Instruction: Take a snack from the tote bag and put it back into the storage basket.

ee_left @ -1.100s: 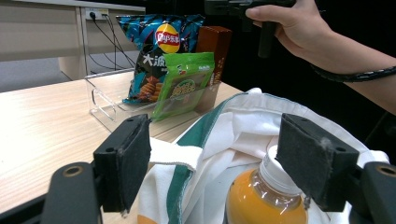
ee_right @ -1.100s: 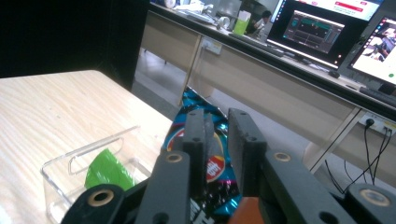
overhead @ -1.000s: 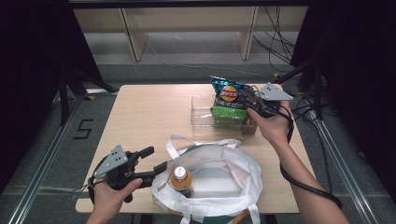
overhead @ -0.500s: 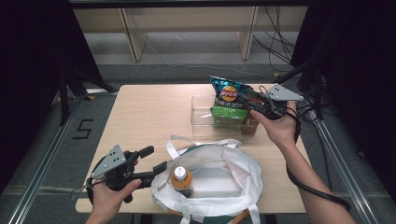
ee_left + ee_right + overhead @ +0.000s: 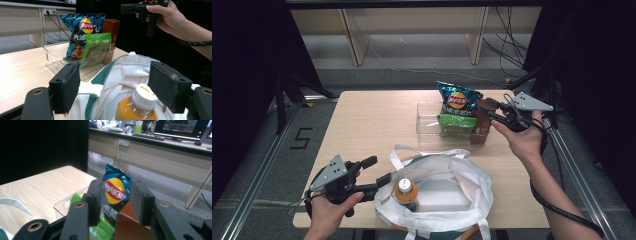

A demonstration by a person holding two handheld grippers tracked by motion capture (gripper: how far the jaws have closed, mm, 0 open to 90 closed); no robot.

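Right gripper (image 5: 493,110): jaws parted, nothing held, raised beside the brown box (image 5: 482,120) at the right end of the clear tray (image 5: 427,125), which holds 1 chip bag (image 5: 457,100) and 1 green packet (image 5: 456,125). Left gripper (image 5: 379,172): jaws wide, empty, at the white bag's (image 5: 462,185) left rim, near the bottle (image 5: 406,192) standing inside.

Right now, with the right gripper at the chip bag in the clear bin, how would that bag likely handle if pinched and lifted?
The chip bag looks puffed, so probably light. Its glossy, crinkled film may slip or crumple between the right gripper pads. Standing against the green packet, it may drag that along.
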